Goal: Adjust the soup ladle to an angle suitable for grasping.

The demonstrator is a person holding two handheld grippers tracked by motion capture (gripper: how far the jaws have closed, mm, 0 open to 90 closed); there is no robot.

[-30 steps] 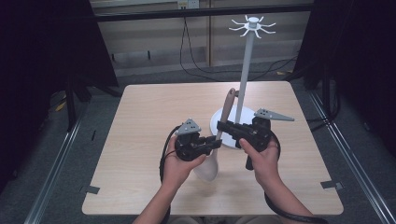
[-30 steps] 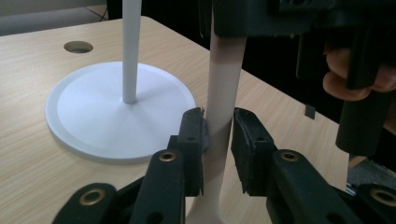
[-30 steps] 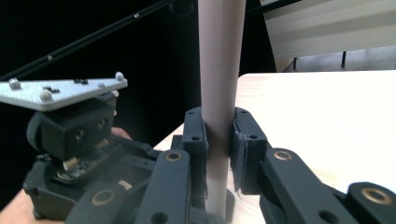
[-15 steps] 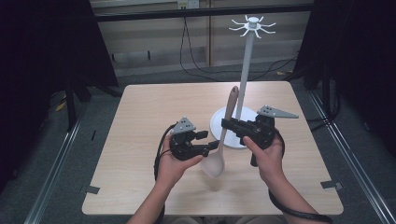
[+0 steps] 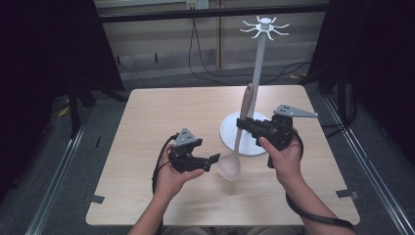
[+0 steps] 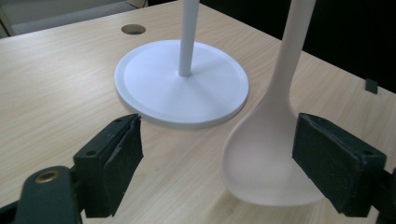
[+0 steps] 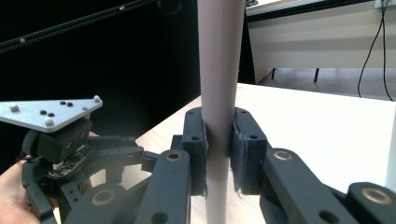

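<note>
A pale pink spoon (image 5: 236, 149) stands nearly upright over the table, bowl down. My right gripper (image 5: 243, 125) is shut on its handle (image 7: 219, 88), the pads (image 7: 200, 140) pressing both sides. My left gripper (image 5: 213, 159) sits just left of the bowl. Its jaws have just been opening, and they now stand wide. In the left gripper view (image 6: 219, 140) the bowl (image 6: 266, 158) hangs between the jaws, close against the right pad (image 6: 327, 154) and far from the left one. A white hook stand (image 5: 259, 63) rises from its round base (image 6: 182, 88) behind the spoon.
The light wooden table (image 5: 161, 117) has a cable hole (image 6: 133, 29) beyond the stand. Bare tabletop lies left and behind. Black curtains flank the table, and cables run across the floor at the back. My left gripper (image 7: 60, 140) also appears in the right gripper view.
My left gripper has opened off the spoon's bowl and drawn back to the left and slightly down. The right gripper keeps the handle in the same place.
</note>
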